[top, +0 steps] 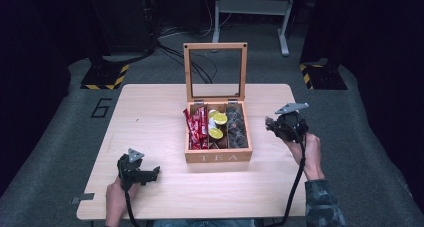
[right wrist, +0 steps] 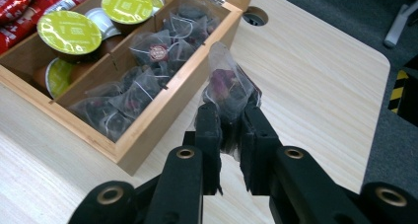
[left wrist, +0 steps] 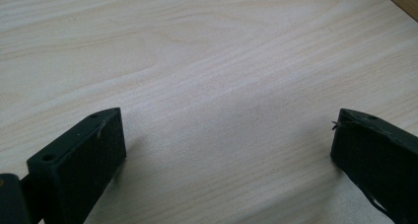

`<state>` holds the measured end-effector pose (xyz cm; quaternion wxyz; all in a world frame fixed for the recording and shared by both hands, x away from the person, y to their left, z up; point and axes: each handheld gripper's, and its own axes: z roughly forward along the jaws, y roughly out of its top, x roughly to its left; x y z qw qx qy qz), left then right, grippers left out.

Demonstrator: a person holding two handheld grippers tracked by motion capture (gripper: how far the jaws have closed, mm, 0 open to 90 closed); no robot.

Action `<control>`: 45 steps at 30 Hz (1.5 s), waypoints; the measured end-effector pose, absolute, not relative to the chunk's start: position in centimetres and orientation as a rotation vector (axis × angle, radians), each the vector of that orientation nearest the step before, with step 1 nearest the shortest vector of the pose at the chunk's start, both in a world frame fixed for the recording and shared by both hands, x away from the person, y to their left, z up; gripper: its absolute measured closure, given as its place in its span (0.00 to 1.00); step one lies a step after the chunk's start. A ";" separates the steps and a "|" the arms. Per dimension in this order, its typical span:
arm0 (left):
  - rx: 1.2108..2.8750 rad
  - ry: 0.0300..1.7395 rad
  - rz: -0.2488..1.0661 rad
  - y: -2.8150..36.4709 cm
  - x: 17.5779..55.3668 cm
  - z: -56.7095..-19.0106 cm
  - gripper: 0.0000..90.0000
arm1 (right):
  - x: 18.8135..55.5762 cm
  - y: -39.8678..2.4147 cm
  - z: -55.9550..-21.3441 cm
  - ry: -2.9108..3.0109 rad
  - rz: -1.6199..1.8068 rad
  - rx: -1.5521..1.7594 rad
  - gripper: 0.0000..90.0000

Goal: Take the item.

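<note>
High view: the right gripper is hovering right of centre, just beside the open wooden tea box, while the left gripper is sitting low at lower left on the bench.

Left gripper view: jaws are standing wide apart, released, over bare wood grain.

Right gripper view: the gripper is clenching a clear tea sachet at centre frame, beside the box's right compartment of similar sachets; green-lidded capsules are lying at upper left.
</note>
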<state>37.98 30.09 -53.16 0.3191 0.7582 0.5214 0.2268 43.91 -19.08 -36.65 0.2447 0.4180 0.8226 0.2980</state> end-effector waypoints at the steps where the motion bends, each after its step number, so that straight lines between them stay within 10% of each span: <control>1: 1.995 1.371 0.596 30.1 38.0 -53.2 0.00 | 43.9 -19.3 -36.7 2.243 0.811 1.135 0.89; 45: 1.994 1.371 0.596 30.1 38.0 -53.2 0.00 | 43.0 -26.5 -37.9 2.155 0.670 1.369 0.89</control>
